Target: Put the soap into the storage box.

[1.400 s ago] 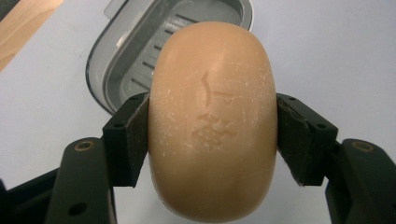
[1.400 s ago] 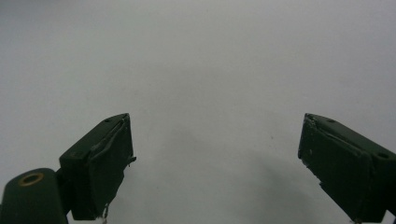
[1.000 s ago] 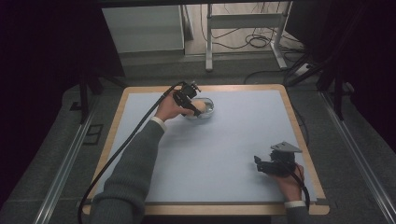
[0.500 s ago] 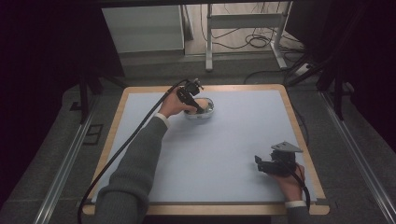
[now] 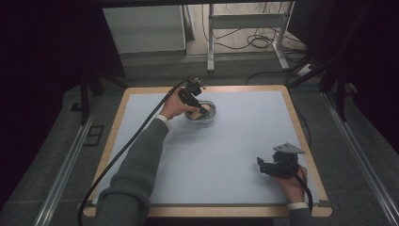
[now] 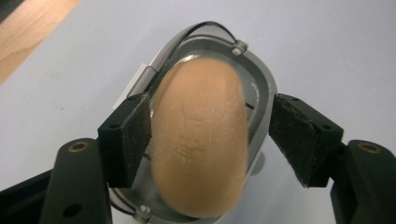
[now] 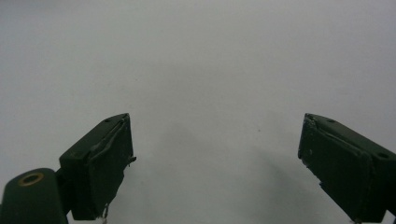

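Reaching across the pale blue mat, the person's left arm in a grey sleeve holds the left gripper over a small clear dish that sits on the far middle of the mat, well apart from the right gripper near the front right corner. In the left gripper view, an oval tan soap lies in the dish, and faint stamped marks show on its top face. The 2 black jaws stand open on either side of the soap: the left pad is at the soap's edge, touching it or very nearly so, while the right pad stands clear of it, out past the dish rim. A thin metal wire loop curves along the far rim of the dish. A strip of wooden table edge shows at the upper left of that view. From above, the right hand rests on the mat near the front edge, with the gripper's grey plate on top and the jaws pointing left. In the right gripper view, its 2 jaws are spread wide over bare mat, holding nothing. A black cable trails from the left gripper beside the sleeve and off the front of the table.
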Tool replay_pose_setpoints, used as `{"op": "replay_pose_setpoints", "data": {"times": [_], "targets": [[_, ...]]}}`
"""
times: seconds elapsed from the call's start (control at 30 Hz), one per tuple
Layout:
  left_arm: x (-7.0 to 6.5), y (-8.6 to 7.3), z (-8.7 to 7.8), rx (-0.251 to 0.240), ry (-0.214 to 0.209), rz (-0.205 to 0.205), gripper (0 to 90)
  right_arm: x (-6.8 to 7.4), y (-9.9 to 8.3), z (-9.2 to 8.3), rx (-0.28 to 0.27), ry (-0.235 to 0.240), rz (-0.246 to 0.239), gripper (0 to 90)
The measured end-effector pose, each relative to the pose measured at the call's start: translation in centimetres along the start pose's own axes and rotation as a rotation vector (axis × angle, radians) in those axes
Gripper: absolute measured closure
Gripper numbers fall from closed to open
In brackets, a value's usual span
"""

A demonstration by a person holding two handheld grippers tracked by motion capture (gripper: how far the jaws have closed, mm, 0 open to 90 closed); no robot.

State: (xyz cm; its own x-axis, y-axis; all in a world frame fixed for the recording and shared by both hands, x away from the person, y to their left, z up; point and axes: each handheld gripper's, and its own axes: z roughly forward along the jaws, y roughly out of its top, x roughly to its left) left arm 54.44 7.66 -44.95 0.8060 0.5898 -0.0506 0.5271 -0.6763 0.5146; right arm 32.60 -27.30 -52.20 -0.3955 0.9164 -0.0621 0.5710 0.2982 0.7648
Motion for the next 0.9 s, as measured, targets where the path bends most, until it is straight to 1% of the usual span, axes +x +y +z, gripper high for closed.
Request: {"op": "replay_pose_setpoints", "data": {"times": [0.17,0.2,0.3,0.43,0.47,0.53,0.67,0.83,0.87,0.9], "targets": [[-0.5,-0.1,-0.7,-0.013,0.004,0.009,29.9,0.1,0.0,0.0,-0.001,0.002,-0.006,10.2],[-0.6,-0.2,-0.9,-0.024,0.004,0.002,29.9,0.1,0.1,0.0,-0.001,0.002,-0.006,10.2],[-1.0,-0.7,-1.5,-0.016,0.014,0.012,29.7,0.2,0.1,0.0,-0.001,0.001,-0.007,10.2],[-1.7,-2.0,-2.9,-0.038,0.025,0.008,29.8,0.2,0.1,-0.1,-0.001,0.003,-0.006,10.2],[-1.9,-2.4,-3.3,-0.041,0.024,0.01,29.7,0.2,0.1,-0.1,-0.002,0.003,-0.006,10.2],[-2.3,-2.9,-3.9,-0.049,0.035,0.016,29.1,0.3,0.1,-0.1,-0.004,0.004,-0.004,10.2],[-3.1,-4.2,-5.1,-0.071,0.05,0.008,28.4,0.5,0.3,-0.2,-0.012,0.005,-0.009,10.2],[-4.1,-5.9,-6.0,-0.098,0.056,-0.007,27.8,0.6,0.4,-0.2,-0.011,0.005,-0.016,10.2],[-4.2,-6.2,-6.1,-0.096,0.058,-0.007,27.4,0.6,0.4,-0.2,-0.011,0.005,-0.015,10.2],[-4.4,-6.6,-6.2,-0.101,0.06,-0.015,26.5,0.6,0.4,-0.2,-0.012,0.005,-0.016,10.2]]}}
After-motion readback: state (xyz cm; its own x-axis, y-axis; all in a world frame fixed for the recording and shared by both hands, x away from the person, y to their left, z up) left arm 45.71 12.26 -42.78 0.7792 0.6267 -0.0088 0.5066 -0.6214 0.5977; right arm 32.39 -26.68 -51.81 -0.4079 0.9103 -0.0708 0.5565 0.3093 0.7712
